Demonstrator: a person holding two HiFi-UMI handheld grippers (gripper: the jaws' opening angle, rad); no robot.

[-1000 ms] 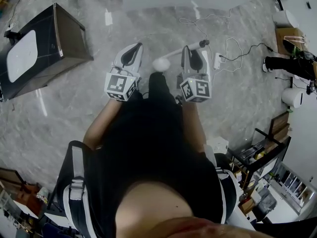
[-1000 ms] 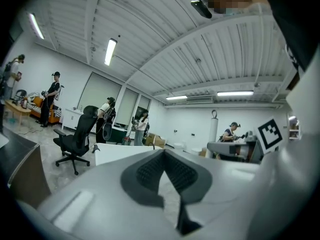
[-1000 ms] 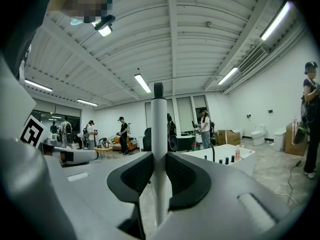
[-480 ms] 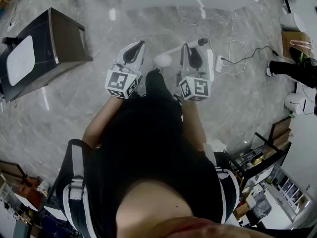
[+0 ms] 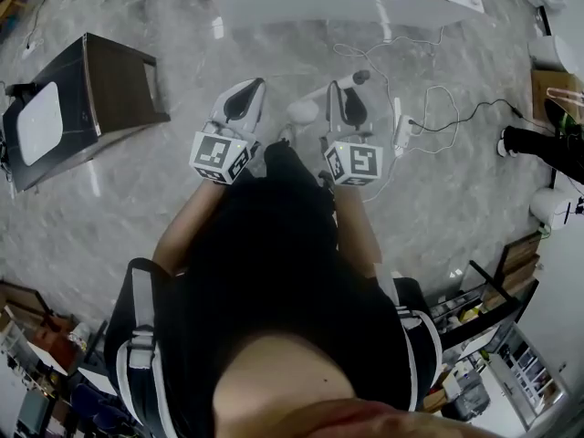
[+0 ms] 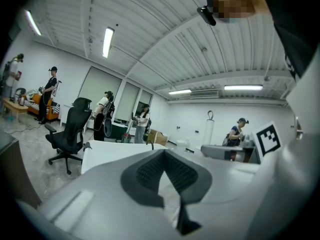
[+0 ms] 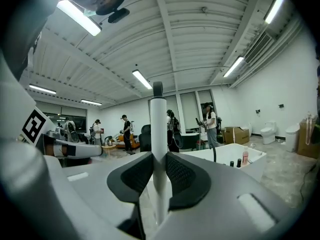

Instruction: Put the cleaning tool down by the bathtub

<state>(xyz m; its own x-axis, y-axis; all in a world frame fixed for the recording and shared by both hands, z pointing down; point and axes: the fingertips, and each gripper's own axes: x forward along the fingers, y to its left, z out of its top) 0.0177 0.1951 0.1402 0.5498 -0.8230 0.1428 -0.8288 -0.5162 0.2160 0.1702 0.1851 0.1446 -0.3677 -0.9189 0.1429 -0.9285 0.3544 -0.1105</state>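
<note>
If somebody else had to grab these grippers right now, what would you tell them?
Right gripper: shut on the cleaning tool, gripping its white handle, which stands up between the jaws.
Left gripper: jaws together, nothing in them.
Bathtub: ahead, not yet reached. Cables lie on the floor in front of it.
Done: the tool is in hand, off the floor.
Left: reach the tub, probably mind the cables, lay the tool down beside it, let go.
</note>
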